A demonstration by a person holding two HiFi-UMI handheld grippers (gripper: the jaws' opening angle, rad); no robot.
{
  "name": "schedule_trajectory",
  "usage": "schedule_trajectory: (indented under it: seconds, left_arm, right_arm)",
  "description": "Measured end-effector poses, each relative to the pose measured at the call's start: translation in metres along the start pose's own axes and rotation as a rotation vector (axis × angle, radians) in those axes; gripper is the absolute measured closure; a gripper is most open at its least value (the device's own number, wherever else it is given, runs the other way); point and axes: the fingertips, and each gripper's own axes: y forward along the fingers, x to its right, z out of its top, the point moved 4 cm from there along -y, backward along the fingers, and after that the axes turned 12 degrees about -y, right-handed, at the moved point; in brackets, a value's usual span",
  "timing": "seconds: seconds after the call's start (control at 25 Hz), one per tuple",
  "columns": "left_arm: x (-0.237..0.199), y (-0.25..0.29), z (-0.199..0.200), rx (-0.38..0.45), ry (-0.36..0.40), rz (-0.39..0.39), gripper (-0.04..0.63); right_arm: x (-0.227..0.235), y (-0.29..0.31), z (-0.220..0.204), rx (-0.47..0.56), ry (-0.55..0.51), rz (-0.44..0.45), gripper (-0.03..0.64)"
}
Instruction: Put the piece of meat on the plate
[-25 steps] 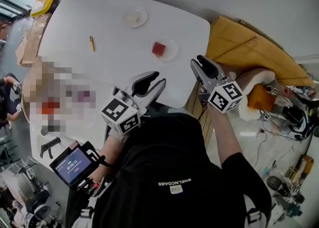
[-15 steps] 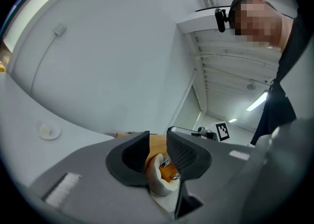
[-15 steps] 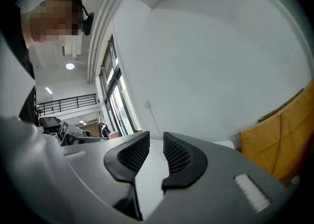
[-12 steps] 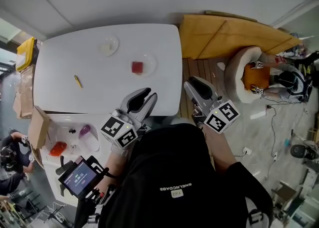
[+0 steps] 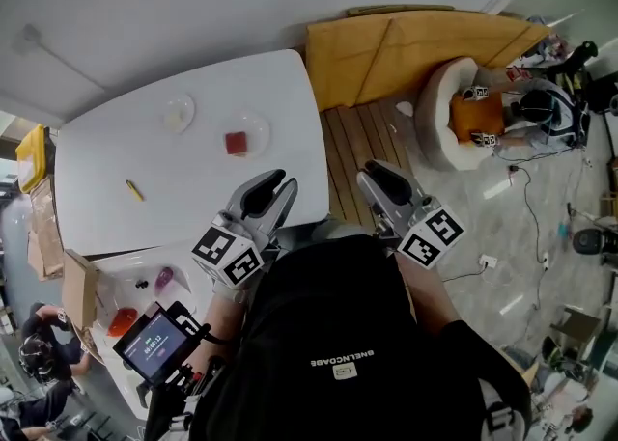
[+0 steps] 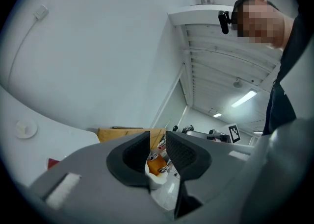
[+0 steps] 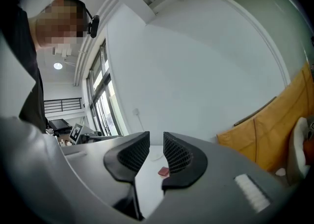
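We judged the task done: the meat (image 5: 236, 143) lay on a clear plate (image 5: 259, 124) at 10 o'clock from our left gripper (image 5: 283, 180). Both it and our right gripper (image 5: 370, 175) were empty, fingers narrowly spread after just closing somewhat.

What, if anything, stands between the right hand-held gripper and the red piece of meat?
Nothing visible does: only wooden floor and bare white table lie between the right hand-held gripper and the red piece of meat. The yellow stick lies far to the meat's left.
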Motion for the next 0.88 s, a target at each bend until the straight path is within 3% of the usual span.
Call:
schedule_trajectory:
  seconds: [0.28, 0.88]
  left_arm:
    - [0.012, 0.005, -0.009, -0.037, 0.004, -0.038, 0.485]
    - [0.007, 0.004, -0.015, -0.048, -0.015, -0.018, 0.485]
  right_arm:
    - [-0.006, -0.018, -0.007, 0.007, 0.025, -0.063, 0.552]
    - [-0.005, -0.013, -0.012, -0.003, 0.061, -0.053, 0.563]
